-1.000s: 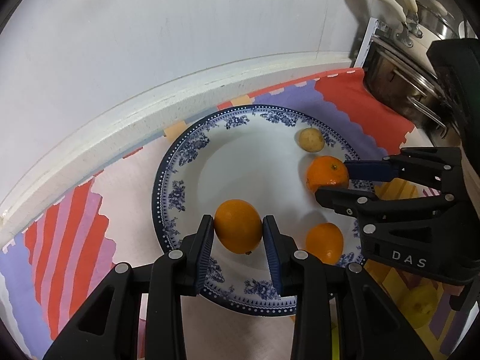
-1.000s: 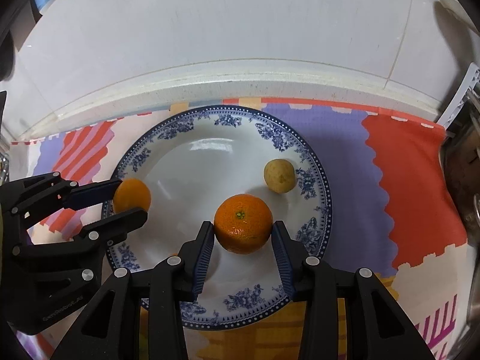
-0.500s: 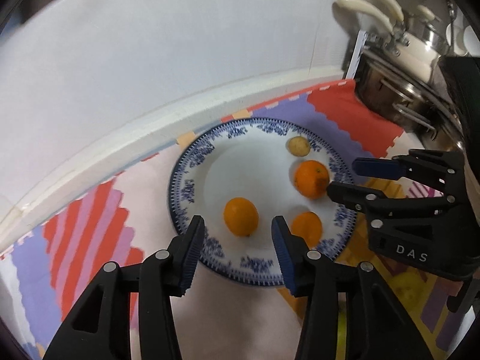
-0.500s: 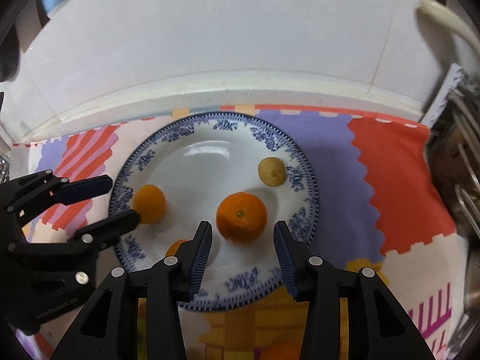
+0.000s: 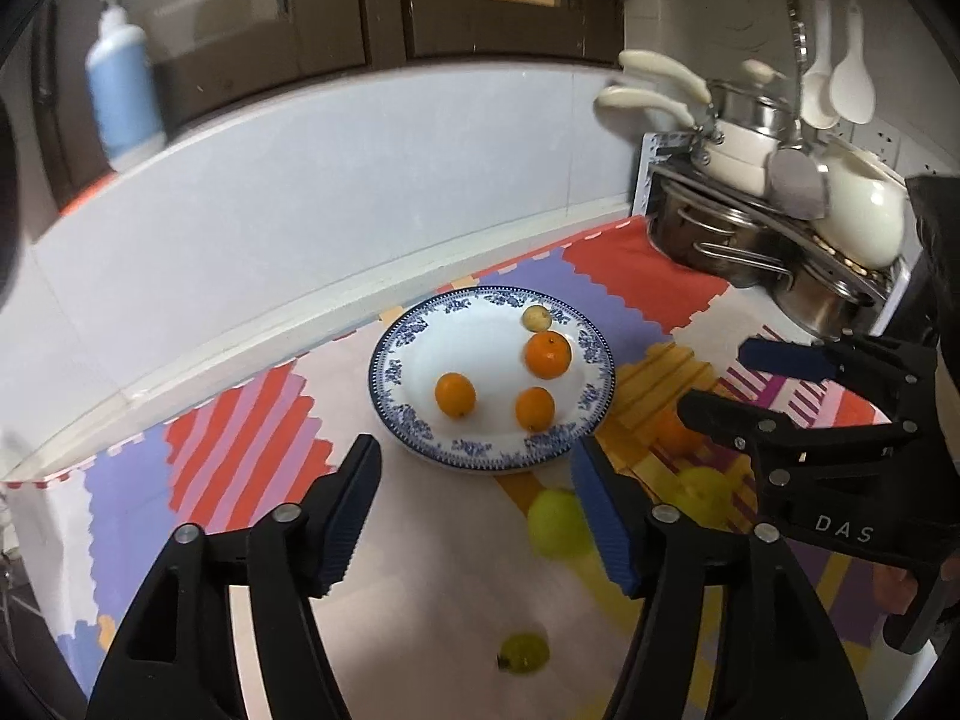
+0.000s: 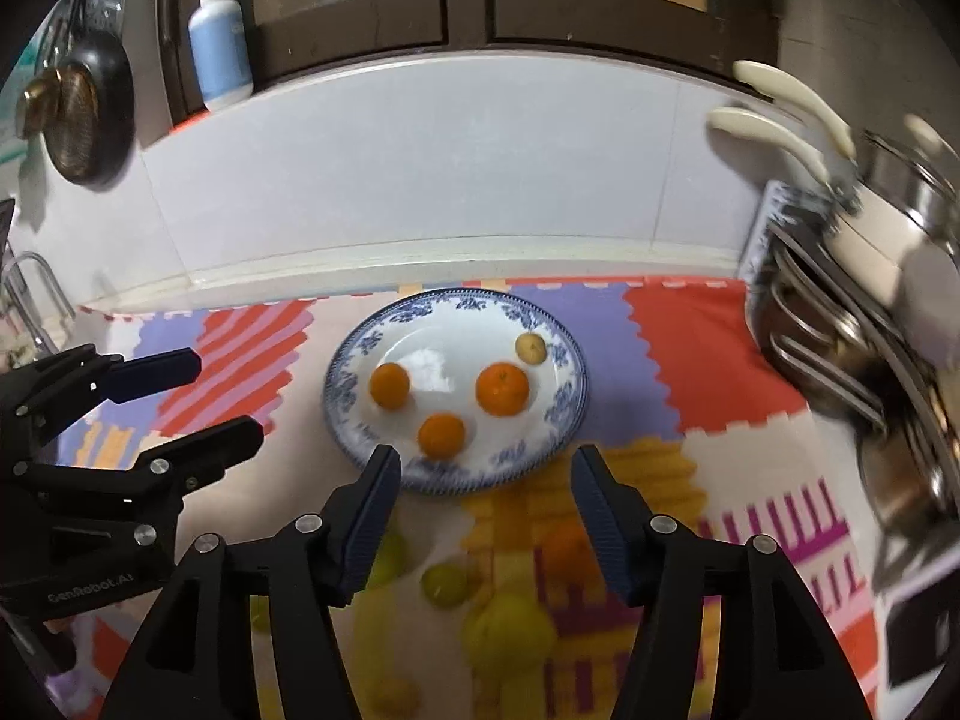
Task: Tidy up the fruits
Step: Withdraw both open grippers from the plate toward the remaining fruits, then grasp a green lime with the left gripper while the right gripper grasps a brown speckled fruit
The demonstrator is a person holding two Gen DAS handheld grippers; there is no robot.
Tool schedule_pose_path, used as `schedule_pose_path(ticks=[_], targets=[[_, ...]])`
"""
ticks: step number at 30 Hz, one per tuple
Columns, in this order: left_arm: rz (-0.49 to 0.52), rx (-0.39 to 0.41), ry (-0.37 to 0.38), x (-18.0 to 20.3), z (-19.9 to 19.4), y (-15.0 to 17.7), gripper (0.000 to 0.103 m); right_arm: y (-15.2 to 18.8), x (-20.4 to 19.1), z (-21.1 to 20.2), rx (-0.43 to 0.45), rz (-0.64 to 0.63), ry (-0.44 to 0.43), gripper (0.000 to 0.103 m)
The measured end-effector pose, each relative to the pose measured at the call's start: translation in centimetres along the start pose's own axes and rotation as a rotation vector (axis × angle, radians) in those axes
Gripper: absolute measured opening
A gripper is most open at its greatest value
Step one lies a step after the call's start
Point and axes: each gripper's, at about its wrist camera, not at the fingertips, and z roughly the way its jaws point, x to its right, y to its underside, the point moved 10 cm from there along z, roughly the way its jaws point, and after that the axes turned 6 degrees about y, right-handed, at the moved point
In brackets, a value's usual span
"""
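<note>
Kitchen counter space is covered by a bright patchwork mat (image 6: 690, 348) below a pale backsplash, with a soap bottle (image 6: 219, 36) set at upper left. At the left edge of the right wrist view, the left gripper (image 6: 204, 396) is held wide open and empty. At centre, three oranges (image 6: 502, 389) and a small yellowish fruit (image 6: 531, 348) are gathered on the blue-rimmed plate (image 6: 555, 414), presumably as the sorted group. At lower centre, the right gripper (image 6: 483, 510) is likewise spread open, gripping nothing, above blurred green fruits (image 6: 444, 585) seemingly not yet sorted. Pots (image 6: 888, 324) are stacked at right.

Home kitchen: stacked pots (image 5: 744, 222), ladles (image 5: 840, 84).
</note>
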Motion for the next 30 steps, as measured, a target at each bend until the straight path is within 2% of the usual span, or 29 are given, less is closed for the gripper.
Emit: schedule_pose_path(ticks=[6,13,24,30], targets=[[0.032,0.012,0.009,1.2,-2.6,2.7,0.069,3.5,-0.3,-3.2,0.016,0.037,0.030,0.060],[0.040,0.003,0.015,1.2,-3.7,6.6,0.069,7.1,-1.9,-5.2,0.025,0.055,0.066,0.060],[0.047,-0.087,0.055,1.0,-2.1,11.5,0.069,13.3,-3.2,-2.5,-0.138,0.128,0.030,0.060],[0.070,-0.124,0.071,0.8,-0.6,13.0,0.069,14.4,-3.5,-1.7,-0.163,0.117,0.057,0.060]])
